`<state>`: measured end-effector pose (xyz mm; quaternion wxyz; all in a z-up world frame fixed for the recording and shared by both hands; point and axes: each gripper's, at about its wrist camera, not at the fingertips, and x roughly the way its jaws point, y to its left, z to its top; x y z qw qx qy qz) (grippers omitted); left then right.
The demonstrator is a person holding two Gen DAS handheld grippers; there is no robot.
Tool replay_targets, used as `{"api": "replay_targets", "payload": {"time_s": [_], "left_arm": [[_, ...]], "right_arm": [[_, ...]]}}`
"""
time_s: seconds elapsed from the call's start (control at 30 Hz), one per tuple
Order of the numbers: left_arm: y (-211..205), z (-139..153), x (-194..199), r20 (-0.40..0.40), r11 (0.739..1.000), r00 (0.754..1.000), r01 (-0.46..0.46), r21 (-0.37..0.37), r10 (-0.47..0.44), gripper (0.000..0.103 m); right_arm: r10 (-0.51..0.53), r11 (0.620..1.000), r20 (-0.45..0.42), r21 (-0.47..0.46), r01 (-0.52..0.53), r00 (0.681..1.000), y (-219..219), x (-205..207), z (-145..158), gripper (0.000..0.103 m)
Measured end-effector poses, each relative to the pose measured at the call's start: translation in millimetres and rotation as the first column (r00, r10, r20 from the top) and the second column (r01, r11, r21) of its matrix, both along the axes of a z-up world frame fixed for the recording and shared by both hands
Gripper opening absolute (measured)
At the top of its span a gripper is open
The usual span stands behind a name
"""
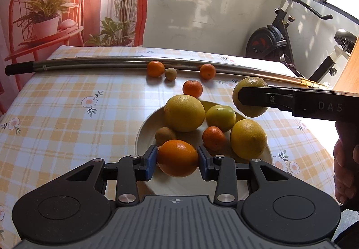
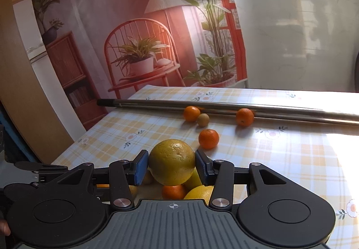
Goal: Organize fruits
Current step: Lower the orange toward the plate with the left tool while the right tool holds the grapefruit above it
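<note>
Left gripper (image 1: 177, 158): clamped on an orange (image 1: 177, 157), held over the plate (image 1: 145, 130) at its 6 o'clock rim.
Right gripper (image 2: 171, 165): clamped on a yellow-green citrus (image 2: 171, 162), above the plate at 2 o'clock.
Plate: already crowded with five fruits, little bare room.
Bench (image 1: 67, 114): three mandarins and one small brown fruit (image 1: 170, 74) loose at 12 o'clock, near a metal pole (image 1: 89, 63).
Risk: round fruit released onto the pile may roll off the plate; both grippers close together, may collide.
</note>
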<state>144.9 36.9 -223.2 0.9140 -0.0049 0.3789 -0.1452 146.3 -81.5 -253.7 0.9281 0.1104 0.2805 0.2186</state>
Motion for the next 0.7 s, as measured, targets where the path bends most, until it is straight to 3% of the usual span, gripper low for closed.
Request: {"api": "replay_targets", "payload": {"time_s": [0.2, 0.7], "left_arm": [[-1, -12, -1, -0.033, 1.0, 0.999, 0.007, 0.02, -0.007, 0.041], [-6, -26, 19, 0.017, 0.993, 1.0, 0.004, 0.119, -0.006, 0.041]], "right_arm": [[0.046, 0.999, -0.015, -0.022, -0.046, 0.999, 10, -14, -2, 0.042], [0.043, 0.999, -0.113, 0.005, -0.043, 0.993, 10, 5, -18, 0.042]]}}
